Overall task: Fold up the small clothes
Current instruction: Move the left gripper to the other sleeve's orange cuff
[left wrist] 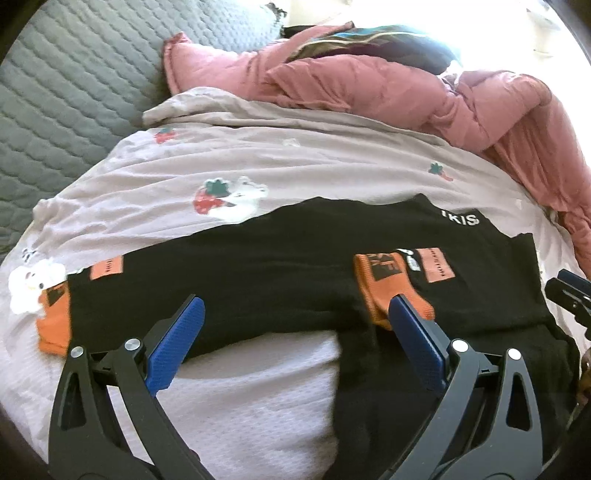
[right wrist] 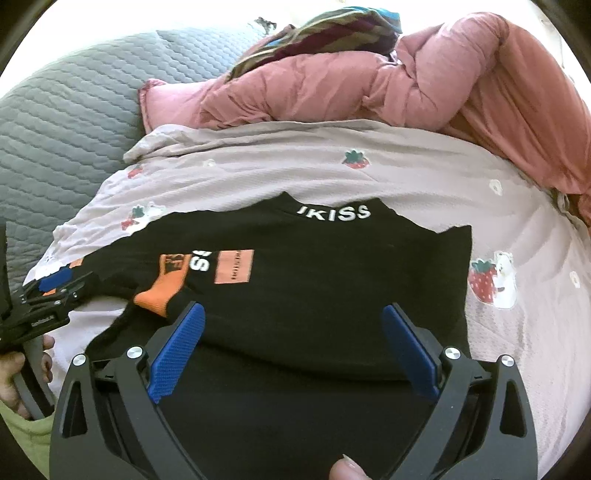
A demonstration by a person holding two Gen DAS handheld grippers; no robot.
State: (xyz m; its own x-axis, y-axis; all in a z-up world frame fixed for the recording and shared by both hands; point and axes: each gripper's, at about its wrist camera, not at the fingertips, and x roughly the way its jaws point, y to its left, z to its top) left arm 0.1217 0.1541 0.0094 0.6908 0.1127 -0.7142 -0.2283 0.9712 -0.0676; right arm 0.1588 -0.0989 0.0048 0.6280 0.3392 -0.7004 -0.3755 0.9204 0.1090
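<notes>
A small black top (left wrist: 280,266) with orange cuffs and a white "IKISS" collar lies flat on a lilac strawberry-print sheet (left wrist: 295,162). One sleeve is folded across the body, its orange cuff (left wrist: 380,291) near the middle. The other cuff (left wrist: 55,321) sticks out at the left. My left gripper (left wrist: 295,306) hovers open over the top's near hem, nothing between its blue pads (left wrist: 177,347). In the right wrist view the same top (right wrist: 332,280) fills the centre, and my right gripper (right wrist: 293,310) stands open above its lower half, empty. The left gripper (right wrist: 55,291) shows at the left edge.
A crumpled pink duvet (left wrist: 406,88) lies along the far side and right, with a striped cloth (right wrist: 325,29) on it. A grey quilted cover (left wrist: 74,92) is at the far left. A person's hand (right wrist: 11,369) holds the left tool; a fingertip (right wrist: 347,472) shows at the bottom.
</notes>
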